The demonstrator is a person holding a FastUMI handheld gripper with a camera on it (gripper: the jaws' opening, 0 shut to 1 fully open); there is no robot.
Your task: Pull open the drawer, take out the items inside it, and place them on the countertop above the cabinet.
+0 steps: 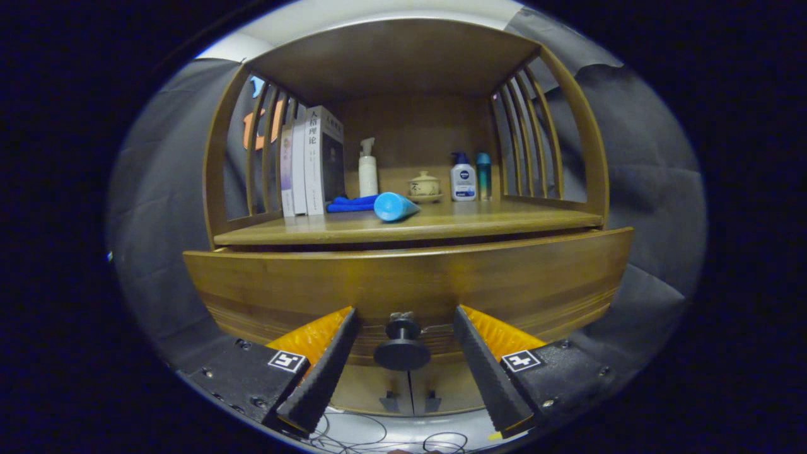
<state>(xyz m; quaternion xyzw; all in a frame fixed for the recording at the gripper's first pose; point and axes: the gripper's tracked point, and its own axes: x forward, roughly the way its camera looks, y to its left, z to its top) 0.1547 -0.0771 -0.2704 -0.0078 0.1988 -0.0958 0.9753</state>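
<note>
Gripper [403,353] released, fingers flanking round dark drawer knob [402,347] without touching; brown wooden drawer front [403,284] slightly out; light-blue tube [394,206] near worktop [504,222] front edge.

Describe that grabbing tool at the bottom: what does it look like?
The gripper has two wedge-shaped fingers with ridged inner faces. Each is fixed to a flat black block with screws and a small square black-and-white marker. The fingers stand open either side of the drawer knob.

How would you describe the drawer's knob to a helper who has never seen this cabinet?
Find the wooden cabinet's wide curved drawer front, just under the countertop. At its middle sits a dark round knob, between the fingers of the open tongs. It alone sticks out from that plain front.
</note>
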